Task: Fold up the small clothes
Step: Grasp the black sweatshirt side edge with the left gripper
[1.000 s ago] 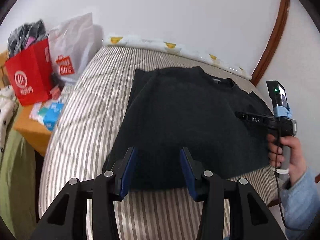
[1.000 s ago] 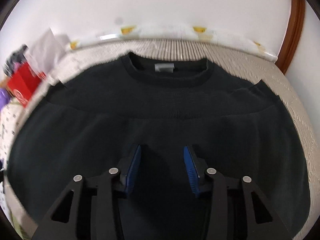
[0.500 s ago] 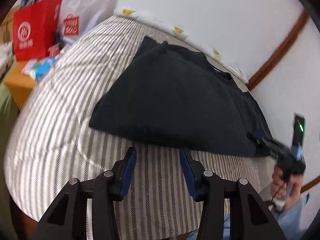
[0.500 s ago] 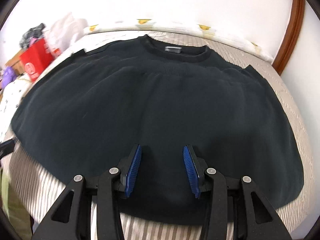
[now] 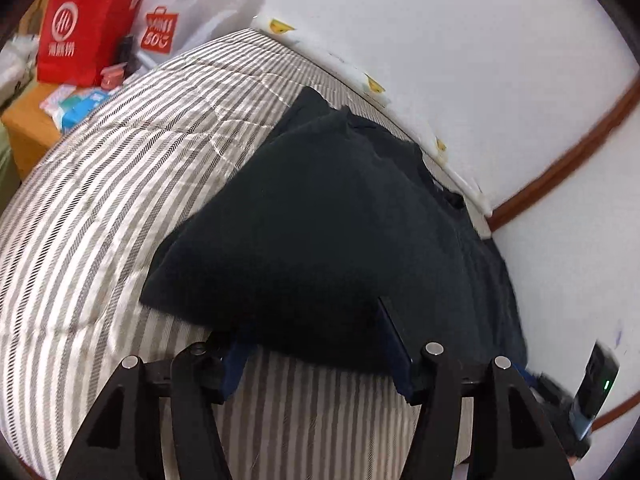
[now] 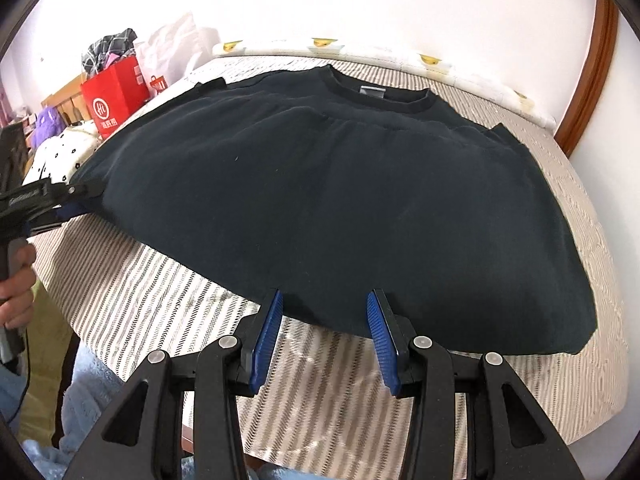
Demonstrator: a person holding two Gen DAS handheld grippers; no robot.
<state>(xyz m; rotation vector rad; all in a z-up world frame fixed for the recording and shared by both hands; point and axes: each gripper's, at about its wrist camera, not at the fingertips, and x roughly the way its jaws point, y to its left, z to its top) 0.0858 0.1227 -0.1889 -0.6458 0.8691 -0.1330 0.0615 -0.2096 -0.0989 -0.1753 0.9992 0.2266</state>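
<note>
At the bottom of both frames, my left gripper [image 5: 316, 344] has just been opening around the dark sweater [image 6: 340, 200] hem, unpinched. My right gripper [image 6: 325, 334] stands half-open at the hem; both should bite equally deep, I judge, so the fold lifts level.

Left gripper [image 5: 316, 334] fingertips hidden by sweater [image 5: 320, 232] hem; sweater's far sleeve blurred.
</note>
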